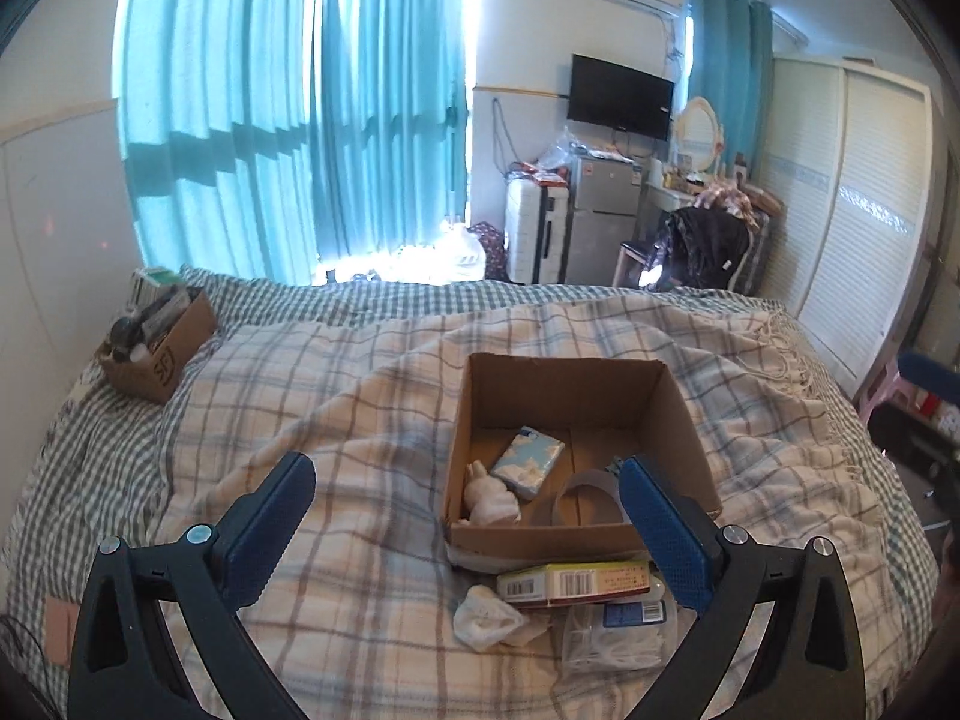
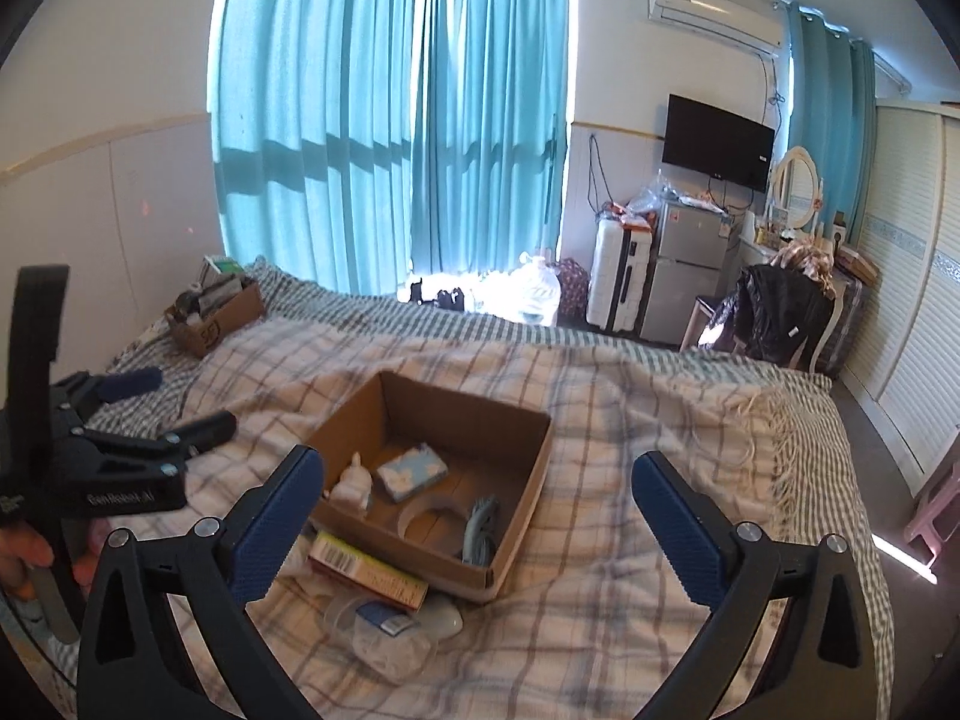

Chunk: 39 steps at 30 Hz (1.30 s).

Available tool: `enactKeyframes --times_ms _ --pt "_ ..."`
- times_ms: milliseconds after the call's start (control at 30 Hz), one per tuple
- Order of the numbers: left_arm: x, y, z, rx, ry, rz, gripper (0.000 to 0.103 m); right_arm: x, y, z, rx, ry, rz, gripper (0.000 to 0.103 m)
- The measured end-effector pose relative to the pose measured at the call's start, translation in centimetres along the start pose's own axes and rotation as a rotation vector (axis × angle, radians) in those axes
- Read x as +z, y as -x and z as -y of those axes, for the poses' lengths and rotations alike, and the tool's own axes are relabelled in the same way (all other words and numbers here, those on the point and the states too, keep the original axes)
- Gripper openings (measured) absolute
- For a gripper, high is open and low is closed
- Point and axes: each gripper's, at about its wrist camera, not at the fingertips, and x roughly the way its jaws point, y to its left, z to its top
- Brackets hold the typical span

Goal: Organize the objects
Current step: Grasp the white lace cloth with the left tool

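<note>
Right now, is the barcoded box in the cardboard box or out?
Out. The barcoded box lies on the blanket against the cardboard box's near wall.

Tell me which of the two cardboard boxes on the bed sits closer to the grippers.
The open, wide cardboard box mid-bed, holding a tissue pack and white figurine. The smaller cardboard box, stuffed full, sits far off by the wall.

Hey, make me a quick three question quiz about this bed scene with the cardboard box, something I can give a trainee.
1. True or false: the left gripper holds the tissue pack.
2. Which lies outside the cardboard box? A) white figurine B) tape roll C) barcoded carton
3. Fill in: both grippers' fingers are ____.

Key: 1 false; 2 C; 3 open. The right gripper is empty too.
</note>
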Motion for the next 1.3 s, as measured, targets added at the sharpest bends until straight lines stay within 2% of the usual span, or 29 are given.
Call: enactKeyframes --times_ms 233,367,500,667,733,900,1000,1033,1067,1100,1167,1300 --pt "-5.4 -2.5 -0.8 0.001 0.088 -0.045 0.103 -5.4 -4.4 -0.9 0.036 -0.024 -0.087 0.103" --pt "-8.1 -4.7 -0.4 0.022 0.071 -0.127 0.103 -8.0 -7.5 -2.0 0.044 0.009 -0.161 0.103" --pt "-10.2 -5.9 -0.2 0.045 0.040 -0.169 0.103 -10.1 -9.7 -3.0 0.060 0.034 -0.238 0.103" --pt "-11.6 -8.1 -0.1 0.037 0.023 -0.247 0.103 -10.9 -10.5 -2.8 0.050 0.034 -0.272 0.103" --pt "-11.7 -8.5 0.3 0.035 0.008 -0.252 0.103 -10.8 -10.7 -2.5 0.040 0.021 -0.278 0.103" --pt "-11.9 -10.3 2.2 0.041 -0.096 -0.278 0.100 -11.0 -11.0 -2.2 0.032 0.003 -0.298 0.103" --pt "-12.5 -11.9 3.0 0.032 -0.142 -0.350 0.078 -11.0 -10.9 -2.1 0.032 -0.001 -0.296 0.103" --pt "-12.6 -12.2 3.0 0.028 -0.142 -0.362 0.062 -11.0 -10.8 -2.1 0.031 -0.001 -0.296 0.103" --pt "-12.6 -12.3 3.0 0.030 -0.138 -0.373 0.053 -11.0 -10.8 -2.1 0.031 -0.001 -0.296 0.103" --pt "-12.7 -12.4 2.9 0.025 -0.134 -0.375 0.049 -11.0 -10.8 -2.2 0.029 -0.001 -0.297 0.103" --pt "-12.7 -11.9 2.8 -0.007 -0.127 -0.366 0.019 -11.1 -10.9 -2.2 0.023 -0.001 -0.302 0.103" --pt "-12.6 -10.0 2.9 -0.010 -0.129 -0.310 0.015 -11.3 -10.9 -2.3 -0.007 -0.008 -0.316 0.103"
